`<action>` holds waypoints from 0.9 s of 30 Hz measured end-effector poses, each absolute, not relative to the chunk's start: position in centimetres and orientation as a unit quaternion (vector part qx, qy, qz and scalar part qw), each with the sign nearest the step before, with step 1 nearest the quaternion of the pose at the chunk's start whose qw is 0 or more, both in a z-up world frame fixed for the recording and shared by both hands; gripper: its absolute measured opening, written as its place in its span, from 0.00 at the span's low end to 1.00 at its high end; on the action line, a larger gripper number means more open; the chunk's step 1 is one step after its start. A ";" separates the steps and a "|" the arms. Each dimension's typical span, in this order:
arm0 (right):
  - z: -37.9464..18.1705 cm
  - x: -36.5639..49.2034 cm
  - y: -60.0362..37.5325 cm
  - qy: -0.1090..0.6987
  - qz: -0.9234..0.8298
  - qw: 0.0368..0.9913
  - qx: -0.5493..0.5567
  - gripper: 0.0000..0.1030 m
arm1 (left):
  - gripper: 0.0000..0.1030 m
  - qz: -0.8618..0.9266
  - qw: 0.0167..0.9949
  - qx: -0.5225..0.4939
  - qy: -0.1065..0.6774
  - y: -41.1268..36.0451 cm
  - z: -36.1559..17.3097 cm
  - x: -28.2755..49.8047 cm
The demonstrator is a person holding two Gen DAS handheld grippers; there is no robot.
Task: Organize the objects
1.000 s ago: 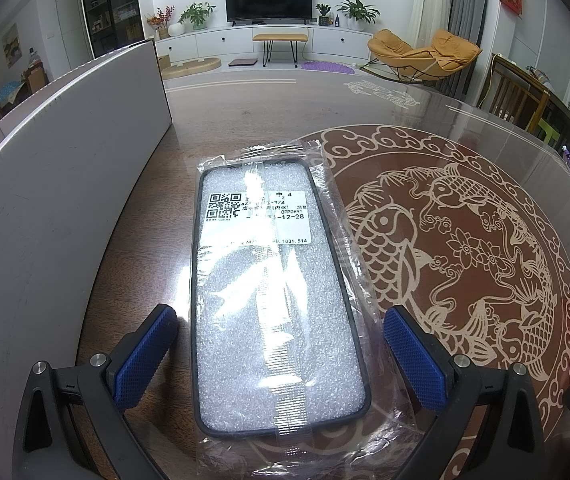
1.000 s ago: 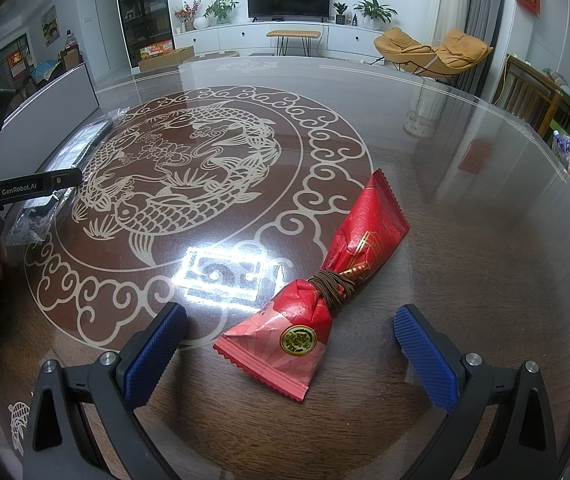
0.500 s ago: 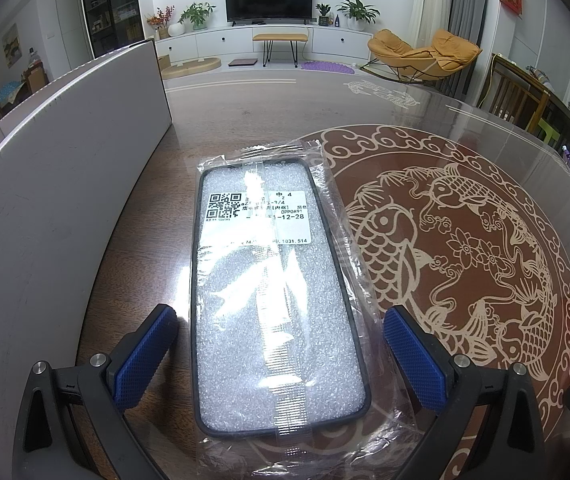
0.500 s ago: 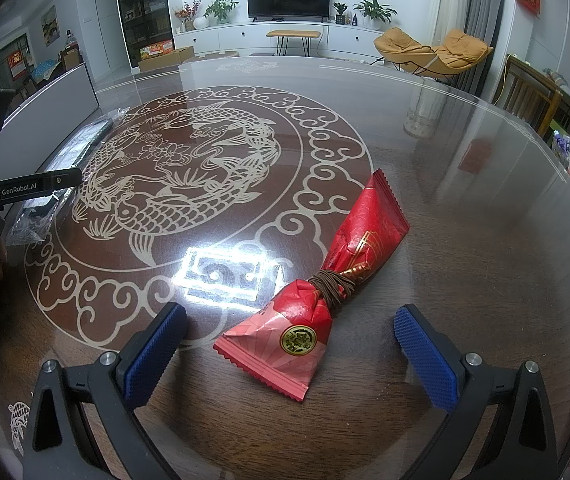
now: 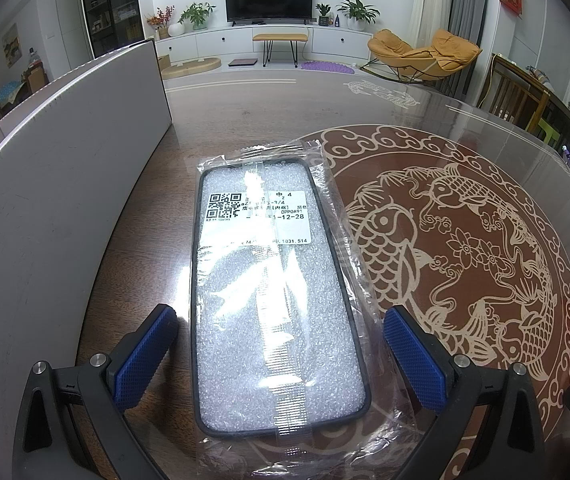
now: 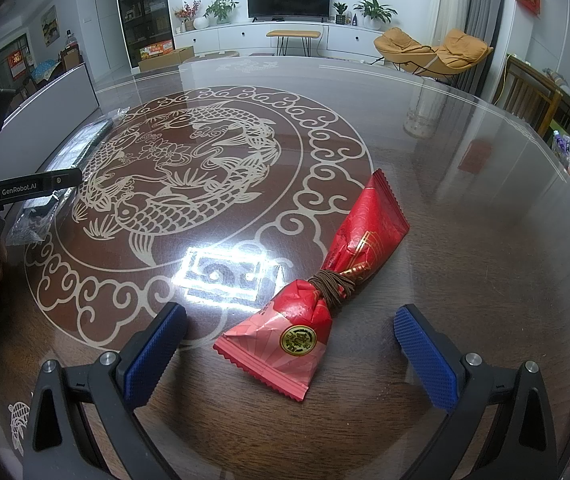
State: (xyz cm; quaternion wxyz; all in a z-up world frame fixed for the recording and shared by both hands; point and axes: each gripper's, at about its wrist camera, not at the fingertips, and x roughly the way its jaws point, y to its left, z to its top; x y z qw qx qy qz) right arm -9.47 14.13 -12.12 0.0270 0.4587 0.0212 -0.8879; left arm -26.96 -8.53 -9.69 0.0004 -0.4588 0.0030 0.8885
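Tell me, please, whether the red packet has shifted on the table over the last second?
No. The red packet lies just right of the bright glare patch, exactly as before.

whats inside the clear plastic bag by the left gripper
The clear plastic bag holds a black-rimmed phone case filled with white bubble wrap, with a QR label on top. Its underside is hidden.

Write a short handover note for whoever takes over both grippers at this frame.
Left gripper: open, straddling the bagged phone case, which lies flat on the table beside the white board.
Right gripper: open, the red snack packet, tied with a brown band, lying between its fingers.
Done: nothing gripped or placed yet.
Left: close on each item and sort them; no destination is visible.
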 end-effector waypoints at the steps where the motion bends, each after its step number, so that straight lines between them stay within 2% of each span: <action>1: -12.1 -9.5 14.1 0.021 -0.888 0.027 0.459 1.00 | 1.00 0.889 0.000 -0.459 0.003 -8.5 -9.7 -27.0; 27: -12.1 -9.5 14.2 0.020 -0.888 0.028 0.459 1.00 | 1.00 0.889 0.000 -0.459 0.003 -8.4 -9.8 -27.0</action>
